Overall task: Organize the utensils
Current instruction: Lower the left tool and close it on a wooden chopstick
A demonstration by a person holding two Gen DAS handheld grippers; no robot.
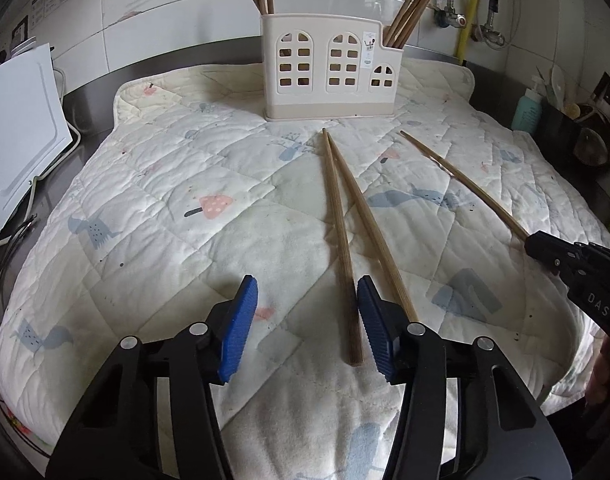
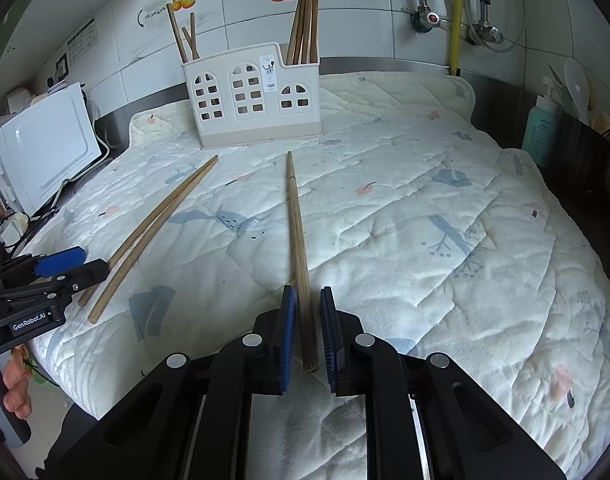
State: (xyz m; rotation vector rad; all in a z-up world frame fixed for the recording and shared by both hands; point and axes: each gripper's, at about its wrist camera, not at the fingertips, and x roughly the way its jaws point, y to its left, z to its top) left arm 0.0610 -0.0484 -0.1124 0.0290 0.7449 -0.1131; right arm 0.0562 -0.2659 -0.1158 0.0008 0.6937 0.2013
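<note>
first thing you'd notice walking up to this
A cream utensil holder with arched window cutouts stands at the far edge of a quilted animal-print mat, brown chopsticks bunched in both of its end compartments. Nearer, a loose pair of chopsticks lies on the mat by the open left gripper, one of them between its pads. The right gripper is shut on a single chopstick pointing at the holder.

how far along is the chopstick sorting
Done: chopsticks already stand in both end slots of the holder. In hand: the right gripper is shut on one chopstick. Left: the pair still lies on the quilt, by the open left gripper.
</note>
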